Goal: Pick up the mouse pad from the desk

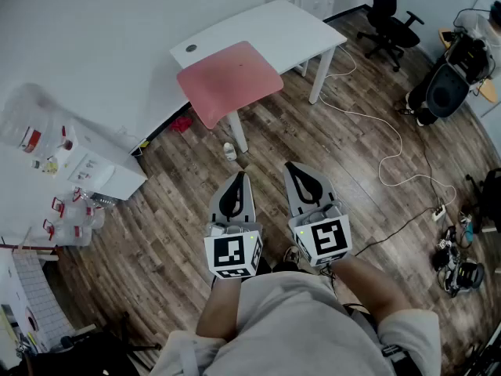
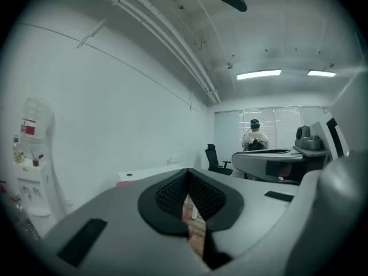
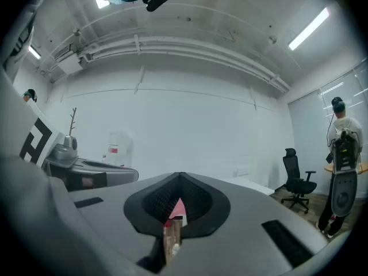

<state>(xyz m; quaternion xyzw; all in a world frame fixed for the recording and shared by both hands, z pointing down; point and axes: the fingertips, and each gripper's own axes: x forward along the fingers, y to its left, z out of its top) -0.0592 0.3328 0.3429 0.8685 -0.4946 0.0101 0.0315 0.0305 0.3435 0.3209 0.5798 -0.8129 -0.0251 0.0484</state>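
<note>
Approach step: left claw [image 1: 238, 178] and right claw [image 1: 293, 169] both pinched closed, empty, well short of pad [image 1: 228, 81] on far tabletop [image 1: 278, 23]; next needs closing in, then opening.

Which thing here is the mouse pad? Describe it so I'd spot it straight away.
Look at the white desk in the upper middle of the head view. The mouse pad is the rounded sheet lying on its near end, the only pink thing on that white top.
</note>
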